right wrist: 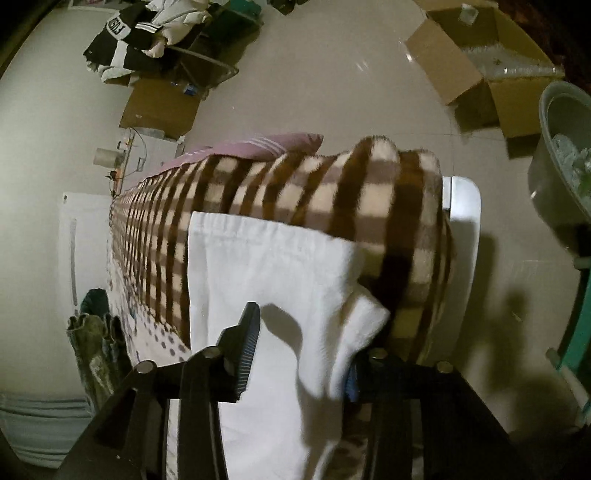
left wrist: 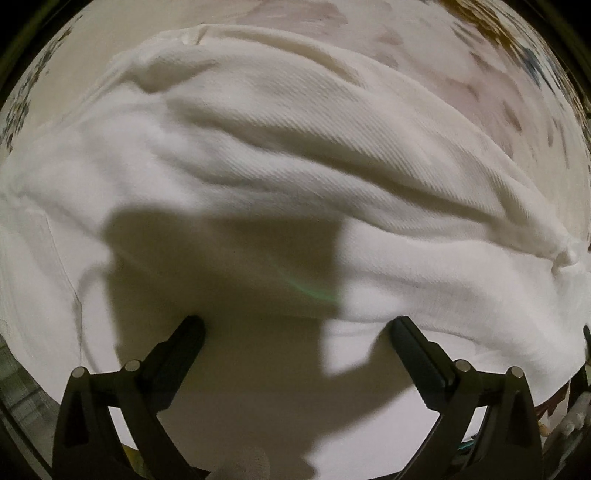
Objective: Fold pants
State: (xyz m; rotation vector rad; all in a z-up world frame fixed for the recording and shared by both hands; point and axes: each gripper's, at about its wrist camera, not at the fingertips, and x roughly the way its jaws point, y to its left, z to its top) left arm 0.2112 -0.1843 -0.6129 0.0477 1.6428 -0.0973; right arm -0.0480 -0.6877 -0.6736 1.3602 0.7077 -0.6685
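Note:
The white pants (left wrist: 280, 155) fill most of the left wrist view, rumpled with long folds. My left gripper (left wrist: 295, 330) is open just above them, with nothing between its fingers; its shadow falls on the cloth. In the right wrist view the white pants (right wrist: 266, 273) lie over a brown checked blanket (right wrist: 314, 192). My right gripper (right wrist: 303, 350) is open, with a fold of the pants lying between its fingers. The left finger (right wrist: 247, 343) shows plainly; the cloth hides most of the right finger.
The pants lie on a bed with a patterned sheet (left wrist: 491, 85). Beyond the bed end are a tiled floor (right wrist: 332, 92), an open cardboard box (right wrist: 487, 66), a grey tub (right wrist: 565, 158), a heap of clothes (right wrist: 147, 33) and dark garments (right wrist: 96, 347) at the left.

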